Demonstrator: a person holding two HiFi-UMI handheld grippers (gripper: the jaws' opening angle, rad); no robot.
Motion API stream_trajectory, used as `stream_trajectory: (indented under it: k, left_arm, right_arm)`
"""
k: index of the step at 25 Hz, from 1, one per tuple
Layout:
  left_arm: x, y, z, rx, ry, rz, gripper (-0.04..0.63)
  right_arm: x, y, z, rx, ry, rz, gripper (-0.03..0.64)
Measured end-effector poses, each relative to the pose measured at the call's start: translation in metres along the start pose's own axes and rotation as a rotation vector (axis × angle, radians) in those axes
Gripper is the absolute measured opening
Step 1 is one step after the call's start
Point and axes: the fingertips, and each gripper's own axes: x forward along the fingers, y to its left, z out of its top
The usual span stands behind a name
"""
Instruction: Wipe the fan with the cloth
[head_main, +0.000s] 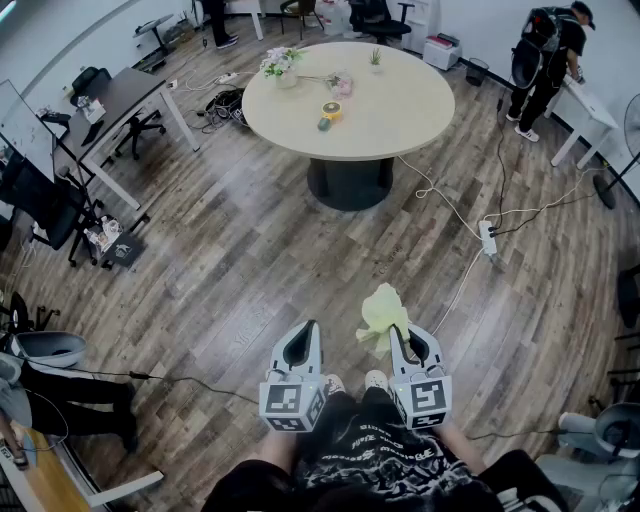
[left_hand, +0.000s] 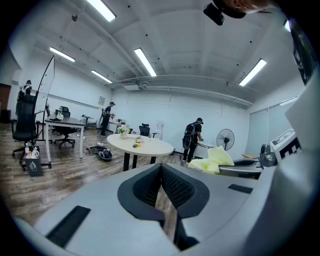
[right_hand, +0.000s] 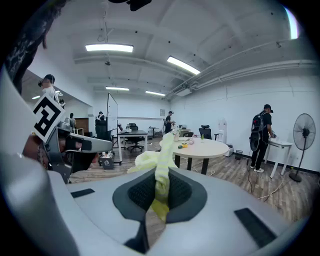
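As right gripper (right_hand: 159, 176) clamps cloth (right_hand: 148, 160), print (head_main: 372, 452) illegible

The fan (head_main: 634, 128) at three o'clock is cut off by the head view's edge. Objects on the round tabletop (head_main: 420, 110) at twelve o'clock are too small to identify.

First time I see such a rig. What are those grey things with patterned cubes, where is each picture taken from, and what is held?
No robot: a person holds two grey hand-held tongs. The head view looks down from the person's head; each gripper view rides on its own tongs. The left tongs are shut and empty. The right tongs are shut on a yellow cloth. A round table with flowers stands ahead; the fan stands farther off.
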Motion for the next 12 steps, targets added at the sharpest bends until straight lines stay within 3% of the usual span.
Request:
stream_trajectory:
  k: [12]
  left_arm:
    - [0.007,0.007,0.004,0.018,-0.02,-0.019,0.02]
  right_arm:
    - [0.012,0.0,-0.006,0.015,-0.015,-0.005,0.029]
